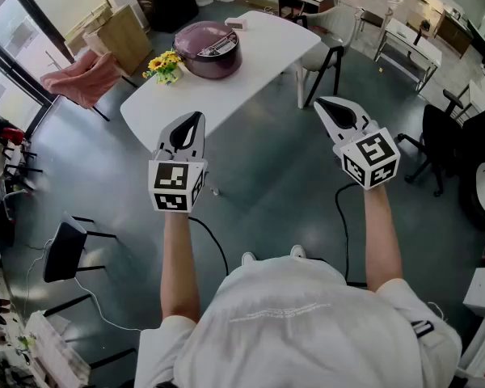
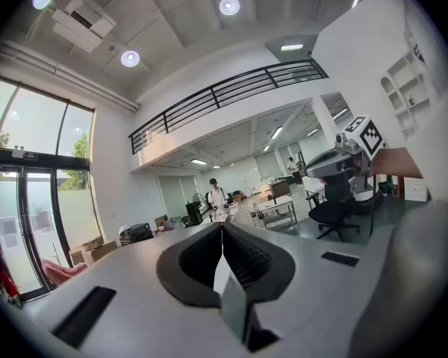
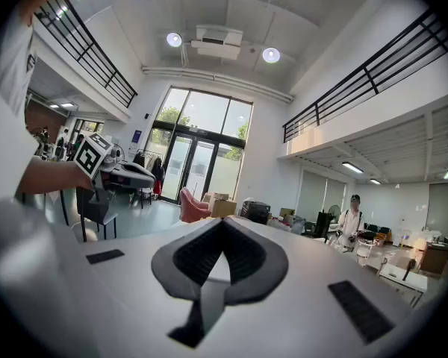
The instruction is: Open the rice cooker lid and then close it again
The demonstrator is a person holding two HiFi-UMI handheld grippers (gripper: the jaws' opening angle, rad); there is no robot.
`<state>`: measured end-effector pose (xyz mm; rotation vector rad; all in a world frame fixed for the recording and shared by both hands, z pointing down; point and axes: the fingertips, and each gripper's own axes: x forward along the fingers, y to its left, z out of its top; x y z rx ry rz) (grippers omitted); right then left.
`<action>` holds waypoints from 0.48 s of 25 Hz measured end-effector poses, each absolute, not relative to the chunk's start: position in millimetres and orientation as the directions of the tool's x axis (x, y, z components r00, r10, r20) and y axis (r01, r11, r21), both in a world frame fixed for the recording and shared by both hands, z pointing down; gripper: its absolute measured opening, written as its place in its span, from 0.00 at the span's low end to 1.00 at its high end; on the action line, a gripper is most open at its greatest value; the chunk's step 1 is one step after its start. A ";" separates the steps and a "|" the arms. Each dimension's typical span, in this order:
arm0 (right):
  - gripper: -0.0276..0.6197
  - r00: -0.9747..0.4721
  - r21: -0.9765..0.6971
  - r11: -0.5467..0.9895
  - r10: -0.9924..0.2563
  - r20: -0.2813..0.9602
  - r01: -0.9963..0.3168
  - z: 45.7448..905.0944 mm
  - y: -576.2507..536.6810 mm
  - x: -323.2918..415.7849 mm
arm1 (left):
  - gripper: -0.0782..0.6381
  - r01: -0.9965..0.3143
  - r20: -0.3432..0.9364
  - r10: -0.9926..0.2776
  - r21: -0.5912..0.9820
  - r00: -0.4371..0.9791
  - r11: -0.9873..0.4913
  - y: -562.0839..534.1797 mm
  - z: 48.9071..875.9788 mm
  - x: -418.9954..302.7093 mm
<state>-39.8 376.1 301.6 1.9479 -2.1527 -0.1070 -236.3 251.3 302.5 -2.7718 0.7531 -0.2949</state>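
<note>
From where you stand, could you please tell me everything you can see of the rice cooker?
The rice cooker is round, squat and glossy dark purple, with a greyish panel across its top. Its lid is down. It stands upright near the far end of the white table, yellow flowers close beside it on the picture's left. Only the table visibly touches it.

grey floor (image 1: 267, 160), white table (image 1: 267, 51), tall windows (image 3: 201, 144), round ceiling lights (image 3: 270, 54).

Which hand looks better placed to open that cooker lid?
Left, probably: the left gripper points almost straight at the rice cooker; the right gripper sits farther to the side. Both are shut, short of the table.
</note>
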 end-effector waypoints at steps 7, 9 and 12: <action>0.08 -0.087 0.210 0.114 -0.987 0.133 -0.971 306.6 381.0 -44.0 | 0.13 -0.462 0.137 -0.514 -0.291 0.847 -0.838 257.2 306.8 -240.4; 0.08 -0.080 0.188 0.103 -0.989 0.126 -0.977 306.7 382.3 -40.5 | 0.13 -0.461 0.141 -0.514 -0.290 0.846 -0.839 259.0 308.5 -239.5; 0.08 -0.059 0.170 0.079 -0.991 0.123 -0.982 306.4 383.6 -34.9 | 0.13 -0.456 0.145 -0.509 -0.287 0.849 -0.842 261.7 310.6 -238.5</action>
